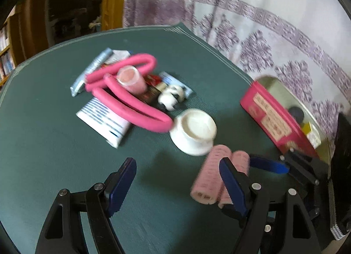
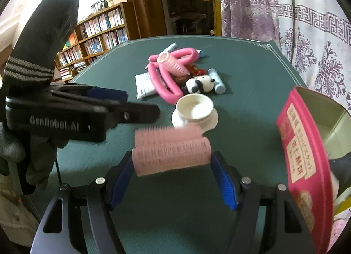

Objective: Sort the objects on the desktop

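Two pale pink hair rollers (image 2: 172,152) lie side by side on the green table mat; they also show in the left wrist view (image 1: 214,174). My right gripper (image 2: 172,177) is open with its blue pads at either end of the near roller, not clamped. My left gripper (image 1: 178,179) is open and empty above the mat, its right finger just in front of the rollers. A pink tin box (image 2: 307,144) stands open at the right, with items inside. A white cup on a saucer (image 2: 194,111) sits behind the rollers.
A pile sits mid-table: a bent pink foam curler (image 1: 129,91), a third roller (image 1: 131,79), a panda toy (image 1: 172,97), tubes and packets (image 1: 105,120). A patterned curtain (image 1: 263,34) hangs behind; bookshelves (image 2: 98,32) stand far left.
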A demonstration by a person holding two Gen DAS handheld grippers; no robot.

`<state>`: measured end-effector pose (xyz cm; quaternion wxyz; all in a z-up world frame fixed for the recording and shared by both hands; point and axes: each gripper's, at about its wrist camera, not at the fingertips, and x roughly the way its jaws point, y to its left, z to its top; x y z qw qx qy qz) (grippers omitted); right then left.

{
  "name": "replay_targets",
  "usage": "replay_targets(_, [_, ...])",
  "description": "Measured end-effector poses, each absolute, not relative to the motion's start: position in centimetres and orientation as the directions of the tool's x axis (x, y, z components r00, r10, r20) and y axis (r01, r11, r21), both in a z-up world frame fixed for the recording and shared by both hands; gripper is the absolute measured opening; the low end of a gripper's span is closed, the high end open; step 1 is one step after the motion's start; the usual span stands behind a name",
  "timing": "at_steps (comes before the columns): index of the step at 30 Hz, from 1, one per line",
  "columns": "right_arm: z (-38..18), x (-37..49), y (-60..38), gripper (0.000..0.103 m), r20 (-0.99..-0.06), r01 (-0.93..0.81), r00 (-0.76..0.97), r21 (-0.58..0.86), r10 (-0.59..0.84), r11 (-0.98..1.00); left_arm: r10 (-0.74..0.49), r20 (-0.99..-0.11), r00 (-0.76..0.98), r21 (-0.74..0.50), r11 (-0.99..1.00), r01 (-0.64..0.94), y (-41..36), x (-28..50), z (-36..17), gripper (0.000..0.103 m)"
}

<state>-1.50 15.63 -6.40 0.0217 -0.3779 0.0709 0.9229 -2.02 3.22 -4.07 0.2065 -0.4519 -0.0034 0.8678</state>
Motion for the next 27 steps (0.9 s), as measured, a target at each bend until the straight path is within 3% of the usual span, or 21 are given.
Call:
replay_targets(11, [-7.6, 1.0, 13.7, 0.074, -0.745, -0.031, -0.667, 0.070, -0.031, -0.997, 0.362, -0.793, -0.490, -0.163, -0.901, -0.401, 4.1, -1.2, -5.5, 0.080])
replay_targets(23, [-7.7, 3.3, 14.8, 0.073, -0.744, -0.096, -0.668, 0.090, -0.003, -0.991, 0.334, -0.806, -0.489, -0.071, -0.874, -0.480, 6.7, 0.3, -5.7, 0.079])
replay_targets(27, [-7.7, 4.1, 15.1, 0.073, -0.745, -0.109, -0.667, 0.085, 0.010, -0.990, 0.333, -0.816, -0.472, -0.070, -0.868, -0.492, 7.4, 0.3, -6.2, 0.072])
